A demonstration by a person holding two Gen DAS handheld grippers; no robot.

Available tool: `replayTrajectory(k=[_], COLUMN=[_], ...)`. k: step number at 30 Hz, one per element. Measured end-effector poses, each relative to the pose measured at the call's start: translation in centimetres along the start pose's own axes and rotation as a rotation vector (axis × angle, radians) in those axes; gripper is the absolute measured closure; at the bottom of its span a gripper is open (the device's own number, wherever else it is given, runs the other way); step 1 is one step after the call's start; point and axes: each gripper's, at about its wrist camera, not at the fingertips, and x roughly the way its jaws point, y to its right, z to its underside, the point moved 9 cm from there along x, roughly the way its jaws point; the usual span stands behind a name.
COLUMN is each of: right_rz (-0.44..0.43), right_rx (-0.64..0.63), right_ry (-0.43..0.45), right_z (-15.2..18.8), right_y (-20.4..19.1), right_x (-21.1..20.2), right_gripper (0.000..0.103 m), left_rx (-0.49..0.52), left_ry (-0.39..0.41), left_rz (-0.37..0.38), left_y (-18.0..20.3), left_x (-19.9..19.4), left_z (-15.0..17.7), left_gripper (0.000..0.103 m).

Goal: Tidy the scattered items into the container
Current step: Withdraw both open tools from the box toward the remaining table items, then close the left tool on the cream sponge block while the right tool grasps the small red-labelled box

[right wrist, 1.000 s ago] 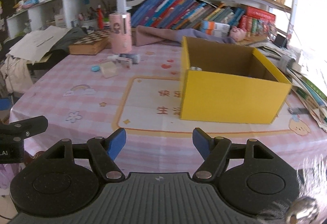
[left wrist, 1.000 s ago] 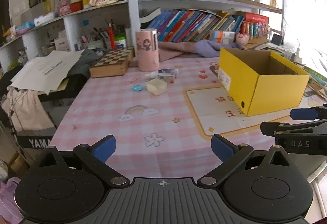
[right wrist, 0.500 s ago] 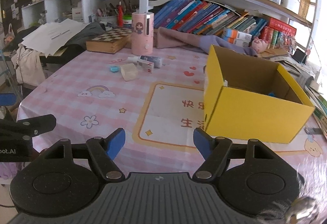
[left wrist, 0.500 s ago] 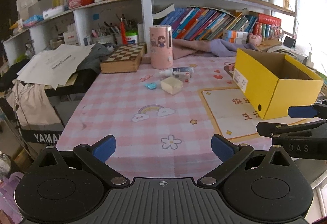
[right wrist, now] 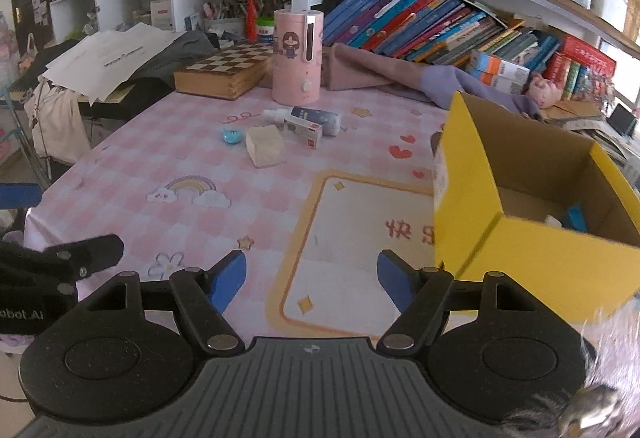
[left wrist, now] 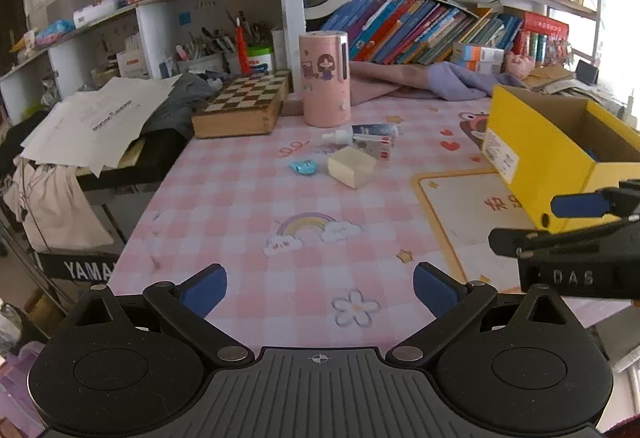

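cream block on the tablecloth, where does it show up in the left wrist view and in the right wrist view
Left wrist view: the cream block lies just above centre, right of the small blue item.
Right wrist view: the cream block lies left of centre, upper half, again right of the small blue item.
Shared landmark: the pink cylinder stands behind it in both.

Left claw (left wrist: pixel 320 288) gapes empty over checked tablecloth (left wrist: pixel 248 206).
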Motion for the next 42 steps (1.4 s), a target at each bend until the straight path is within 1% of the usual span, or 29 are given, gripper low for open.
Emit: replayTrajectory(k=[6,11,17,25,29,32,34,39,40,41,42], right_rz=[-0.025,-0.046,-0.063,-0.082,-0.102,-0.119,-0.128,-0.141,-0.14,-0.135,-0.126], right_rx=[0.015,0.029,0.037,0.019,0.01,0.003,-0.001,-0.034,-0.045,-0.058,-0.072], right_ry=[-0.003,-0.001,-0.003,-0.064,-0.1,-0.126,-0.144,-0.178,-0.187,-0.196,-0.205], right_z=[-2.6,-4.9,-7.7,-10.7,-11.9,-12.5,-12.8,-13.3,-13.4,-13.4,-13.3], right_y=[0.4,0.7,1.3,1.8,1.8,1.6,1.5,1.0,0.9,0.9,0.9], right_x=[2.8,5.0,7.9,12.9,15.4,17.0,18.2,20.6,21.1,21.6,22.1], right_gripper=[0.032,0.032,0.032,0.032,0.033,0.033,0.033,0.034,0.035,0.041,0.044], left_rx=[0.005,0.042,0.061,0.065,0.059,0.046,0.021,-0.054,-0.063,-0.067,-0.067], left_ry=[-0.014,-0.027,-0.025,-0.029,-0.03,-0.014,-0.018,-0.09,-0.089,-0.084,-0.083], left_rz=[0.004,0.005,0.013,0.035,0.03,0.043,0.051,0.072,0.061,0.049,0.044], left_y=[-0.3,0.3,0.8,1.8,2.3,2.7,2.9,3.1,3.1,3.1,3.1], left_x=[2.6,5.1,8.0,12.6,14.7,16.0,17.0,19.8,20.1,20.4,20.7], left_z=[-1.6,-3.0,-4.7,-6.7,-7.3,-7.7,-7.9,-7.8,-7.8,-7.9,-7.9], left_gripper=[0.002,0.002,0.002,0.002,0.002,0.002,0.002,0.003,0.003,0.004,0.004])
